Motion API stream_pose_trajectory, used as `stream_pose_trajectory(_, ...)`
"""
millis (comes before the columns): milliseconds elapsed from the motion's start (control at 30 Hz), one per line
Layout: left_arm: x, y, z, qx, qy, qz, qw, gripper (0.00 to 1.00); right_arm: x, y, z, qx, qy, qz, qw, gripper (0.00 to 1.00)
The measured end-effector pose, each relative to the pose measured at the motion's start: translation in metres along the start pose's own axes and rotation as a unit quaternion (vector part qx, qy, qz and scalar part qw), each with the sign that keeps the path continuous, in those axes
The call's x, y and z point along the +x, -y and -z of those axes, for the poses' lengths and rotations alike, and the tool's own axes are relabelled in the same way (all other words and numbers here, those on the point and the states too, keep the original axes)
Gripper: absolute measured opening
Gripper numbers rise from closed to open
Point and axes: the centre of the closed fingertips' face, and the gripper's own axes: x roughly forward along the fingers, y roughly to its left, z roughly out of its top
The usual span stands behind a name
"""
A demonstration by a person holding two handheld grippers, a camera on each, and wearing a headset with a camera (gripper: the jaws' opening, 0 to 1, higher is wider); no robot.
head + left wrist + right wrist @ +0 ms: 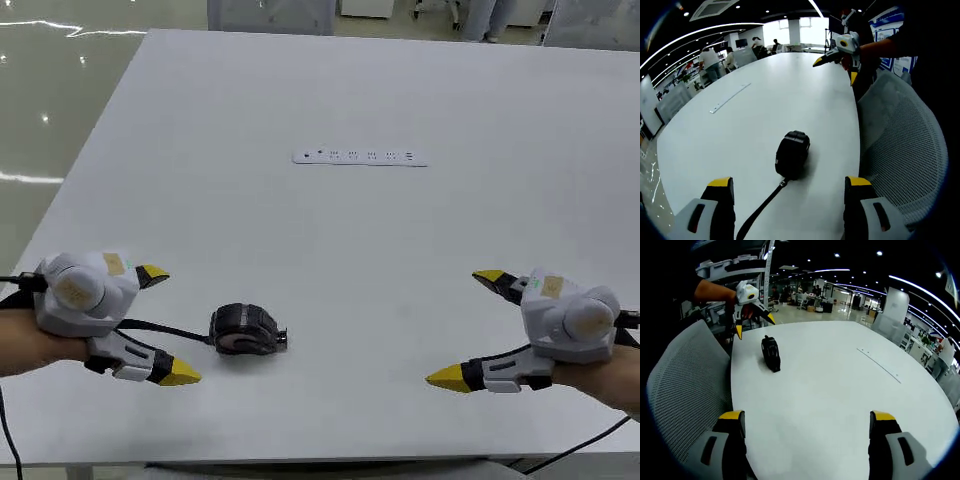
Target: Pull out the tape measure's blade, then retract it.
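Head view: black tape measure lying just ahead of wide-open left gripper, right gripper equally wide and well apart from it, case likely to skid across smooth table if nudged off-centre.

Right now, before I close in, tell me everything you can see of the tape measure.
The tape measure is a compact black case, rubbery-looking, with a paler round face on its side. It rests on the white table, near the front edge, just ahead of the open left claw and untouched by it. The blade looks fully retracted. A black strap trails from the case back between that claw's jaws; where it ends is hidden.
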Motion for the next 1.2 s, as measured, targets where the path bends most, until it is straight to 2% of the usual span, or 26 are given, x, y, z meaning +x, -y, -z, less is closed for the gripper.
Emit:
stream_pose_trajectory(67, 0.006, -0.001, -0.002, 0.031, -0.02, 0.01, 0.9993, 0.8, 0.006, -0.004, -0.003, -0.013, -0.005, -0.009, 0.9999, 1.0)
stream_pose_trajectory(167, 0.015, -0.004, -0.004, 0.057, -0.041, 0.013, 0.9975, 0.78, 0.013, -0.008, -0.006, -0.02, -0.006, -0.02, 0.9996, 0.98)
stream_pose_trajectory(300, 0.027, -0.004, -0.014, 0.059, -0.035, 0.028, 0.9972, 0.7, 0.026, -0.014, -0.014, -0.022, -0.004, -0.035, 0.9991, 0.97)
stream_pose_trajectory(600, 0.057, 0.002, -0.02, 0.09, -0.064, 0.057, 0.9922, 0.58, 0.065, -0.031, -0.029, -0.046, -0.008, -0.086, 0.9952, 0.84)
stream_pose_trajectory(667, 0.064, -0.002, -0.023, 0.109, -0.062, 0.053, 0.9907, 0.58, 0.075, -0.036, -0.033, -0.054, -0.009, -0.095, 0.994, 0.82)
stream_pose_trajectory(767, 0.07, 0.001, -0.028, 0.109, -0.061, 0.061, 0.9903, 0.58, 0.09, -0.042, -0.04, -0.062, -0.01, -0.106, 0.9924, 0.8)
stream_pose_trajectory(833, 0.072, 0.003, -0.028, 0.112, -0.066, 0.069, 0.9891, 0.53, 0.099, -0.045, -0.045, -0.064, -0.011, -0.114, 0.9913, 0.79)
stream_pose_trajectory(933, 0.074, 0.001, -0.031, 0.118, -0.068, 0.06, 0.9888, 0.49, 0.107, -0.055, -0.056, -0.068, -0.005, -0.128, 0.9894, 0.77)
stream_pose_trajectory(1067, 0.079, -0.003, -0.02, 0.128, -0.09, 0.058, 0.986, 0.35, 0.119, -0.061, -0.061, -0.077, -0.008, -0.139, 0.9872, 0.75)
stream_pose_trajectory(1100, 0.08, 0.001, -0.017, 0.116, -0.099, 0.067, 0.986, 0.33, 0.123, -0.063, -0.061, -0.08, -0.012, -0.143, 0.9864, 0.74)
stream_pose_trajectory(1200, 0.08, 0.0, -0.018, 0.117, -0.093, 0.062, 0.9869, 0.31, 0.131, -0.066, -0.058, -0.078, -0.018, -0.148, 0.9858, 0.72)
